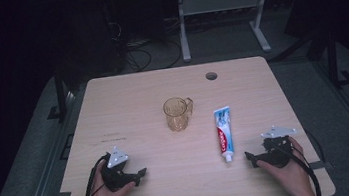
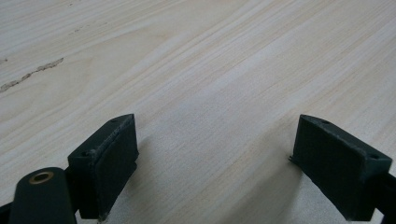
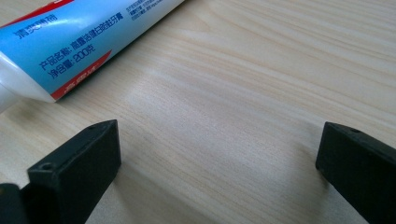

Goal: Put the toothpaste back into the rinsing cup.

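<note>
Left hand-held gripper (image 1: 139, 175), right hand-held gripper (image 1: 250, 158) agape.

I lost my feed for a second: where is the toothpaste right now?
In the high view the toothpaste lies flat on the table, right of the cup, its cap toward the person, just left of the right gripper.

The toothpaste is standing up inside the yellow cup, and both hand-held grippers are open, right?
Not quite. The toothpaste is lying flat on the table, beside the yellow cup and apart from it, as the high view shows. The left hand-held gripper and right hand-held gripper are indeed open.
</note>
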Demonstrator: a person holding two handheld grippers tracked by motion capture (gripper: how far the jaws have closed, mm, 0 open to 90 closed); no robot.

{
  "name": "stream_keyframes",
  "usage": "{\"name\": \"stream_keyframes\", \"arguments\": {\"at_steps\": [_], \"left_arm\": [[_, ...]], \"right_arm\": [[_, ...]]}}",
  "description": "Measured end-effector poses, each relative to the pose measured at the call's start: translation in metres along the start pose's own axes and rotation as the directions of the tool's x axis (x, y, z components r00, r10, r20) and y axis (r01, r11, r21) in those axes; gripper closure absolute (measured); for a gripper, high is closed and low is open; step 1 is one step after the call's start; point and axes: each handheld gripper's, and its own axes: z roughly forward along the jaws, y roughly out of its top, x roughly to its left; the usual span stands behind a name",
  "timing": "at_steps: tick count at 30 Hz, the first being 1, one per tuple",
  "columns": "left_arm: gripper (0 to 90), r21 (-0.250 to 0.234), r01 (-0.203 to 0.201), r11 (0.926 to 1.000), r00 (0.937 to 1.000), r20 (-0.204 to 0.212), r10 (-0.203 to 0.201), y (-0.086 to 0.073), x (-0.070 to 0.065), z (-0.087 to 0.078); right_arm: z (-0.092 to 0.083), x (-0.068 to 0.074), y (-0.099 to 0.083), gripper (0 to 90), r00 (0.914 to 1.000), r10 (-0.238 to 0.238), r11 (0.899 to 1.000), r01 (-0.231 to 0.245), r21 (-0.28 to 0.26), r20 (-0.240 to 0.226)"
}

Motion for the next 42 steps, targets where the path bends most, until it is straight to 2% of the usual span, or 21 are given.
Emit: {"name": "stream_keyframes", "arguments": {"at_steps": [5,8,11,12,13,15,18,19,21,22,26,27,28,29,31,36,39,42], "left_arm": [[12.9,0.000,0.000,1.0000,1.0000,0.000,0.000,0.000,0.000,0.000],[12.9,0.000,0.000,1.0000,1.0000,0.000,0.000,0.000,0.000,0.000],[12.9,0.000,0.000,1.0000,1.0000,0.000,0.000,0.000,0.000,0.000],[12.9,0.000,0.000,1.0000,1.0000,0.000,0.000,0.000,0.000,0.000],[12.9,0.000,0.000,1.0000,1.0000,0.000,0.000,0.000,0.000,0.000],[12.9,0.000,0.000,1.0000,1.0000,0.000,0.000,0.000,0.000,0.000],[12.9,0.000,-0.001,1.0000,1.0000,0.000,0.001,0.000,0.000,0.000],[12.9,0.000,-0.001,1.0000,1.0000,0.000,0.001,0.000,0.000,0.000],[13.0,0.000,-0.001,1.0000,1.0000,0.000,0.001,0.000,0.000,0.000],[13.0,0.000,-0.001,1.0000,1.0000,0.000,0.001,0.000,0.000,0.000],[13.0,0.000,0.000,1.0000,1.0000,0.000,0.000,0.000,0.000,0.000],[13.0,0.000,0.000,1.0000,1.0000,0.000,0.000,0.000,0.000,0.000],[13.0,-0.001,0.000,1.0000,1.0000,0.000,0.000,0.000,0.000,0.000],[13.0,-0.001,0.000,1.0000,1.0000,0.000,0.000,0.000,0.000,0.000],[13.0,-0.001,0.000,1.0000,1.0000,0.000,0.000,0.000,0.000,0.000],[13.0,0.000,0.000,1.0000,1.0000,0.000,0.000,0.000,0.000,0.000],[13.0,0.000,-0.001,1.0000,1.0000,0.000,0.001,0.000,0.000,0.000],[13.0,0.003,-0.003,1.0000,1.0000,0.000,0.003,0.000,0.000,0.000]], "right_arm": [[-0.001,-0.001,-0.001,2.3,1.0000,0.003,1.000,-0.003,-0.007,0.005],[-0.006,-0.004,-0.002,16.1,1.0000,0.005,1.000,-0.005,-0.023,0.008],[-0.008,-0.006,-0.002,20.7,0.9998,0.018,1.000,-0.018,-0.016,0.012],[-0.011,-0.007,-0.001,30.4,0.9998,0.015,1.000,-0.015,-0.017,0.008],[-0.011,-0.007,-0.001,30.4,0.9998,0.015,1.000,-0.015,-0.017,0.008],[-0.013,-0.007,-0.001,38.1,0.9999,0.013,1.000,-0.013,-0.014,-0.006],[-0.015,-0.008,0.001,42.2,0.9999,0.007,1.000,-0.007,-0.014,-0.013],[-0.017,-0.009,0.003,48.0,0.9998,0.003,1.000,-0.003,-0.020,-0.017],[-0.018,-0.009,0.003,50.5,0.9998,0.004,1.000,-0.005,-0.023,-0.020],[-0.021,-0.009,0.004,57.4,0.9998,0.003,0.999,-0.004,-0.033,-0.019],[-0.023,-0.009,0.006,71.8,0.9990,0.017,0.999,-0.018,-0.036,-0.042],[-0.023,-0.009,0.006,71.8,0.9990,0.017,0.999,-0.018,-0.036,-0.042],[-0.024,-0.009,0.008,80.1,0.9985,0.014,0.999,-0.016,-0.027,-0.053],[-0.024,-0.009,0.008,80.1,0.9985,0.014,0.999,-0.016,-0.027,-0.053],[-0.024,-0.008,0.008,89.0,0.9965,0.025,0.999,-0.027,-0.021,-0.080],[-0.026,-0.008,0.012,89.8,0.9934,0.013,1.000,-0.016,-0.025,-0.114],[-0.027,-0.007,0.015,89.9,0.9920,-0.004,0.999,0.000,-0.033,-0.126],[-0.029,-0.005,0.021,89.8,0.9868,-0.035,0.999,0.028,-0.044,-0.158]]}}
